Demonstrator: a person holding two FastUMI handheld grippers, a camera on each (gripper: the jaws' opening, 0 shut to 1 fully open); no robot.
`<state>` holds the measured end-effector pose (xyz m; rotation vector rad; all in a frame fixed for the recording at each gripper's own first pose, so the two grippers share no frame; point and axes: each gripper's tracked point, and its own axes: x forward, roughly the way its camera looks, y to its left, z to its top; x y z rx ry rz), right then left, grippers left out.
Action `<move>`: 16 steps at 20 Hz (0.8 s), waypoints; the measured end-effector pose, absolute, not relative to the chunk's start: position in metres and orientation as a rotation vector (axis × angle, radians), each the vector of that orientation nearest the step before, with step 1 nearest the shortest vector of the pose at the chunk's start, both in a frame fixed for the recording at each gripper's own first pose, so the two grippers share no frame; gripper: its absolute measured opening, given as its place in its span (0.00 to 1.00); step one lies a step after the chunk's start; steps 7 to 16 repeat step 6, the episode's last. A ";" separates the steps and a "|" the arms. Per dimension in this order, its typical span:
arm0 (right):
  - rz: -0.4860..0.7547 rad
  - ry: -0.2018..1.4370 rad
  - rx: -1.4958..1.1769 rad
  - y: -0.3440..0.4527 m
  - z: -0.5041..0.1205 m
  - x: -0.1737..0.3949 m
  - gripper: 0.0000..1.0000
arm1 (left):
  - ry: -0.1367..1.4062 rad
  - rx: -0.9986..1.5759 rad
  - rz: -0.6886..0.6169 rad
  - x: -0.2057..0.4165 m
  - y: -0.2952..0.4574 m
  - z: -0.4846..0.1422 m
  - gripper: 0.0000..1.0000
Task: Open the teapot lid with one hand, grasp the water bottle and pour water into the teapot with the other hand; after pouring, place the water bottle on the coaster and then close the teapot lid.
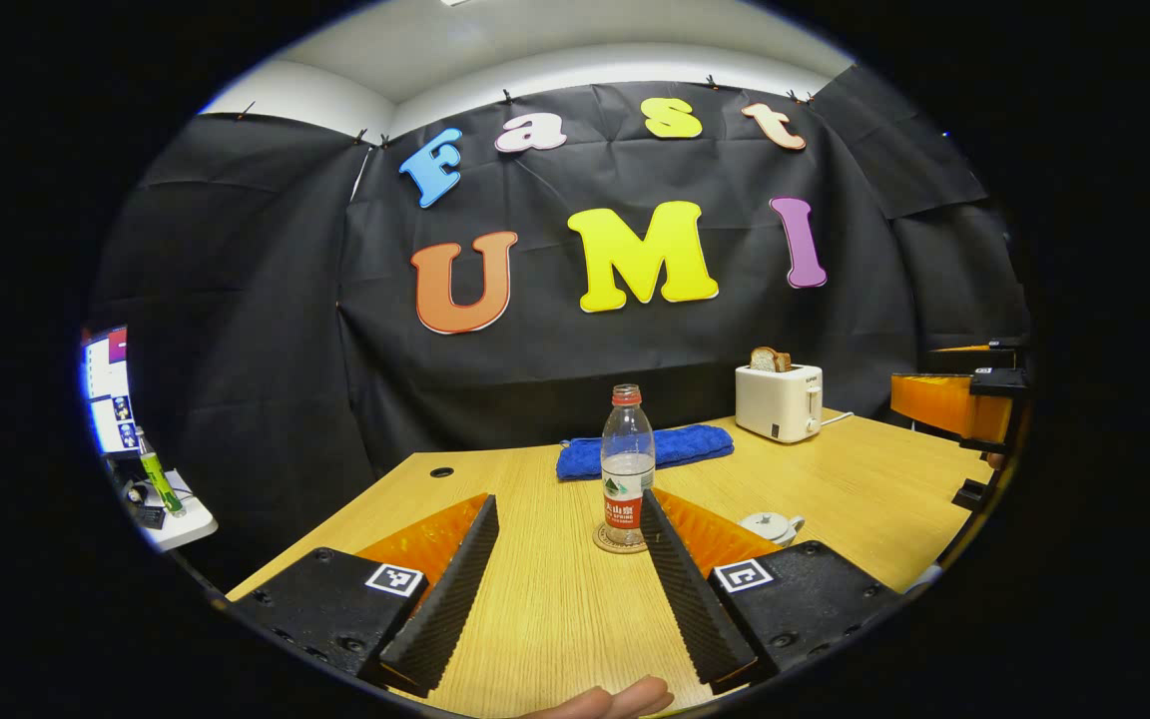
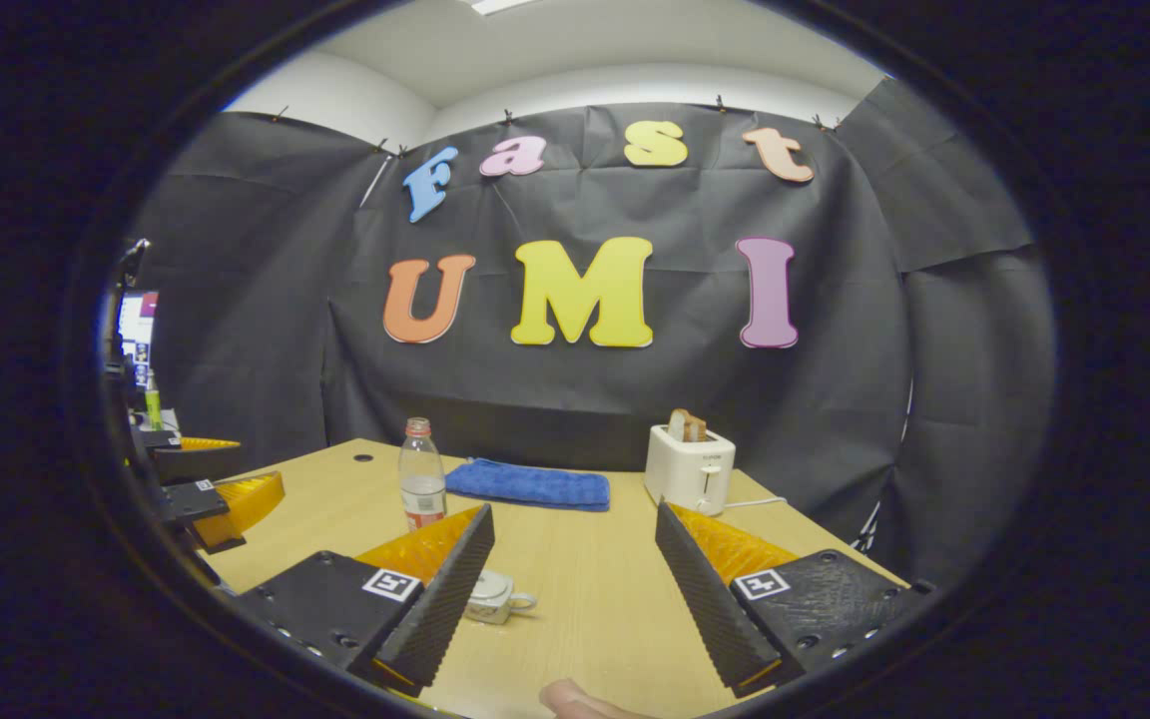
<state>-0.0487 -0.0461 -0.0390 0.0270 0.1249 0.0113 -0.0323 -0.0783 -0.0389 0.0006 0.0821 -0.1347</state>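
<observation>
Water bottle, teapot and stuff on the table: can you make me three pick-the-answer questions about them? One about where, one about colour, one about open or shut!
1. What does the water bottle stand on?
A. the coaster
B. the towel
C. the toaster

2. What colour is the folded towel?
A. green
B. blue
C. white

3. How is the teapot lid?
A. lying on the table
B. held in a gripper
C. on the pot

Answers: 1 A, the round coaster shows under the bottle's base. 2 B, it is plainly blue. 3 C, the lid sits on the pot and both grippers are open.

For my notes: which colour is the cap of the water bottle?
The cap of the water bottle is red, clearest in the left gripper view.
</observation>
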 end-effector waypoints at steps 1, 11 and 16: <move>0.010 0.126 0.028 -0.050 -0.042 -0.052 0.98 | 0.089 -0.006 -0.136 -0.031 -0.081 -0.041 0.90; 0.008 0.112 0.046 -0.063 -0.045 -0.061 0.97 | 0.068 -0.025 -0.128 -0.029 -0.086 -0.040 0.90; 0.008 0.112 0.046 -0.063 -0.045 -0.061 0.97 | 0.068 -0.025 -0.128 -0.029 -0.086 -0.040 0.90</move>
